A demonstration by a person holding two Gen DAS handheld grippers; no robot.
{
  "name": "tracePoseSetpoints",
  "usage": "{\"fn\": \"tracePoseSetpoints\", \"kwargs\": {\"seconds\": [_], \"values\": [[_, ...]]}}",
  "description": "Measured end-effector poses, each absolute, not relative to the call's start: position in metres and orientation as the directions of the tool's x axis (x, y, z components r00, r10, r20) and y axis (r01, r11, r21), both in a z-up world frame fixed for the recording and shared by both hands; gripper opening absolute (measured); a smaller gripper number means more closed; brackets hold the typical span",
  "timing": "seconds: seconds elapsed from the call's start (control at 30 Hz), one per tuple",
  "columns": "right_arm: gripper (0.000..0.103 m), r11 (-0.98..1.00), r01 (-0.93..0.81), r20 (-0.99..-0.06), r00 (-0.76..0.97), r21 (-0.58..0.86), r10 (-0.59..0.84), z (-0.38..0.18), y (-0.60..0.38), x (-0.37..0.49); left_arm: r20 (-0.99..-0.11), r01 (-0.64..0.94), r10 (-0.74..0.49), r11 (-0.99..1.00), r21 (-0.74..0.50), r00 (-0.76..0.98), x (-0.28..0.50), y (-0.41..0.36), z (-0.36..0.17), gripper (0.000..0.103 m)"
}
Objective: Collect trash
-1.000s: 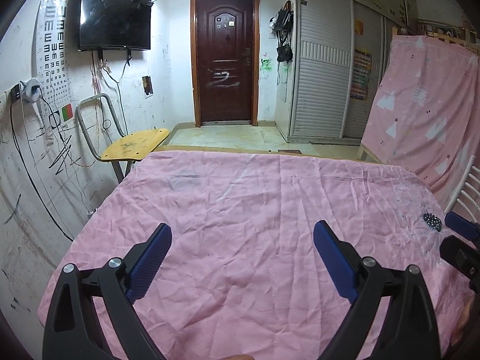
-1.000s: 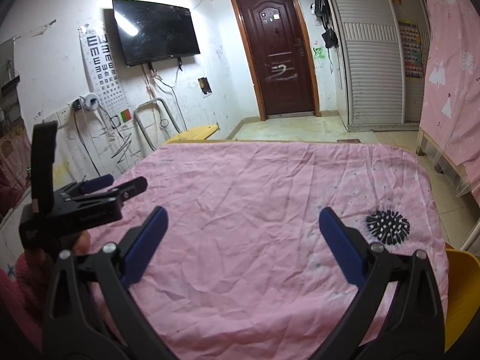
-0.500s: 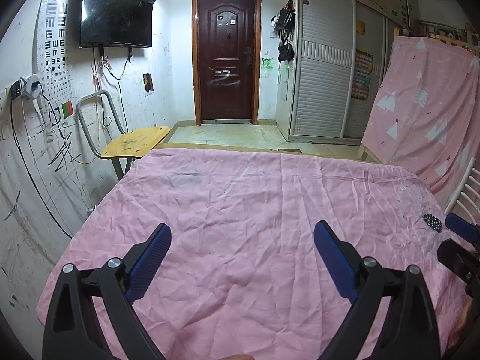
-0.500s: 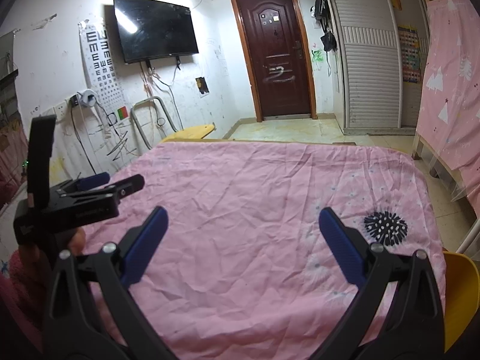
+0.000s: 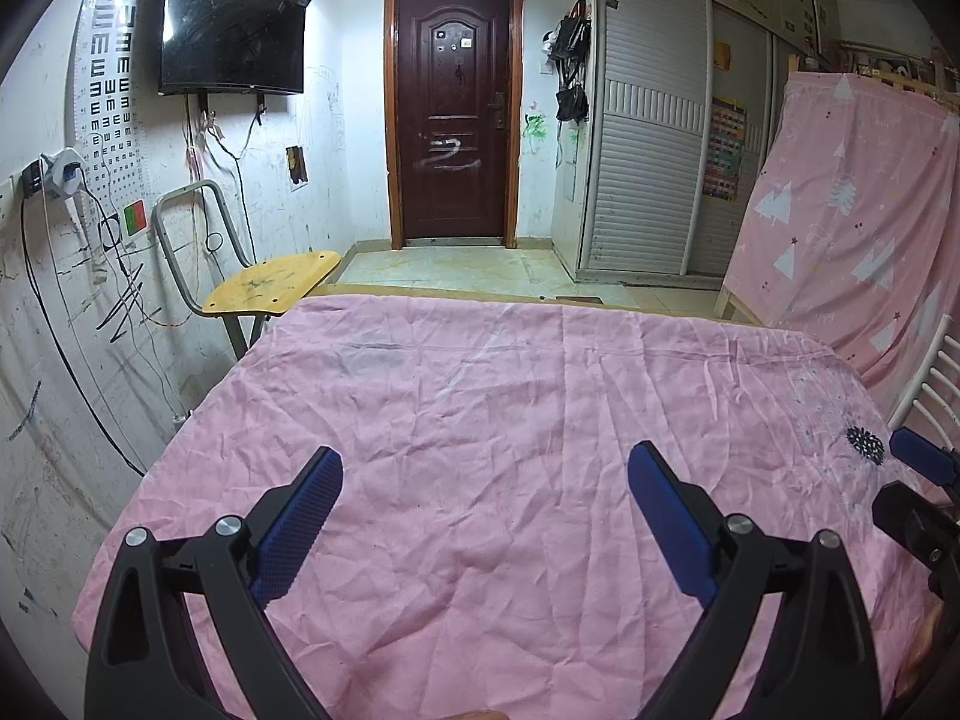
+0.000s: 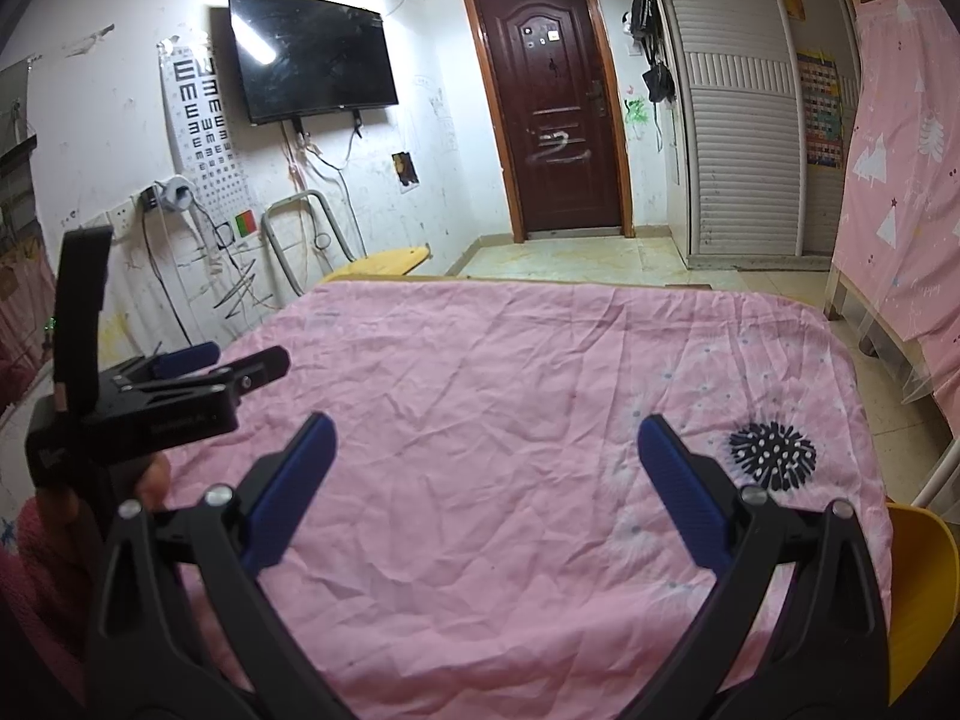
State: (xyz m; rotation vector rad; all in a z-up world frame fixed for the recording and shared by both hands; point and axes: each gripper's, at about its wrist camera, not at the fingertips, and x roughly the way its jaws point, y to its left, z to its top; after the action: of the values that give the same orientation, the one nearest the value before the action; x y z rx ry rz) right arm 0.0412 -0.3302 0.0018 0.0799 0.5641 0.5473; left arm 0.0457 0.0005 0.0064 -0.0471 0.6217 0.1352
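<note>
Pink, creased cloth (image 5: 510,450) covers the whole bench (image 6: 384,279), and on it neither view shows any trash to collect: no wrapper, scrap or bin lies between the fingers or anywhere on the fabric. The only mark on the cloth is a black printed burst with white dots (image 6: 773,456), part of the pattern and flat to the surface, lying toward the right edge. The left hand-held gripper (image 5: 485,483) hovers over the near left part of the bench with its blue pads (image 5: 297,525) spread wide and nothing between them; the right hand-held gripper (image 6: 486,468) hangs beside it to the right, also spread wide and empty, the printed burst just past its right finger. Both point toward the far edge and the dark door (image 5: 454,114). Since no trash shows, the relation that the next move depends on cannot be fixed: no direction, no long axis, no nearer hand can be named. My judgement is that the trash sits out of frame, perhaps lower or to a side, so the first need is to turn the cameras and find it. Off the bench stand a yellow chair seat (image 5: 273,287) at the far left and a yellow rim (image 6: 924,588) at the near right.
</note>
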Motion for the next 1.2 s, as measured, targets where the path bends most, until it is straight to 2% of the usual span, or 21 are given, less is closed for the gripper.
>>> {"fn": "tracePoseSetpoints", "kwargs": {"seconds": [1.2], "values": [[0.097, 0.853, -0.475, -0.49, 0.704, 0.216, 0.515, 0.0008, -0.3297, 0.0403, -0.587, -0.13, 0.103, 0.992, -0.004, 0.803, 0.0455, -0.0008, 0.0059, 0.089]]}}
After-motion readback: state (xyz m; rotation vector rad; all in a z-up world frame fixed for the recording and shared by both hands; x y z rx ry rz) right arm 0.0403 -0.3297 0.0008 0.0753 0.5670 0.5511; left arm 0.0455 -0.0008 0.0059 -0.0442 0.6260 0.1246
